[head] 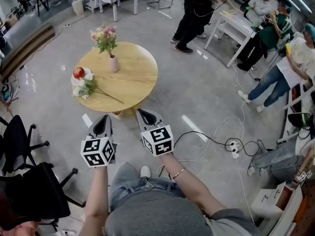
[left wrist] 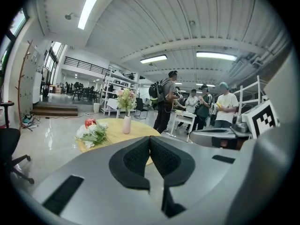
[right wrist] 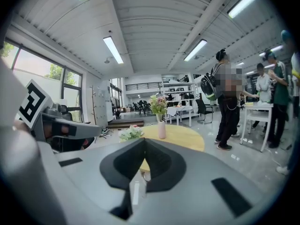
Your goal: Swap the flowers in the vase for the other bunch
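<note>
Here, left gripper (head: 102,124) and right gripper (head: 146,117): jaws pressed together, empty. Vase (head: 113,64) with flowers (head: 105,37) ahead of both, well apart. Other bunch (head: 86,87) ahead-left, lying on table (head: 140,75). Risk: slim vase probably tips if stems dragged sideways, not lifted straight.

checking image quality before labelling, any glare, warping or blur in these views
Head view: fisheye bends the room, light streaks glare on the glossy floor. Left gripper view: dark round corners, ceiling light blown white. Right gripper view: same vignette, vase sharp.
</note>
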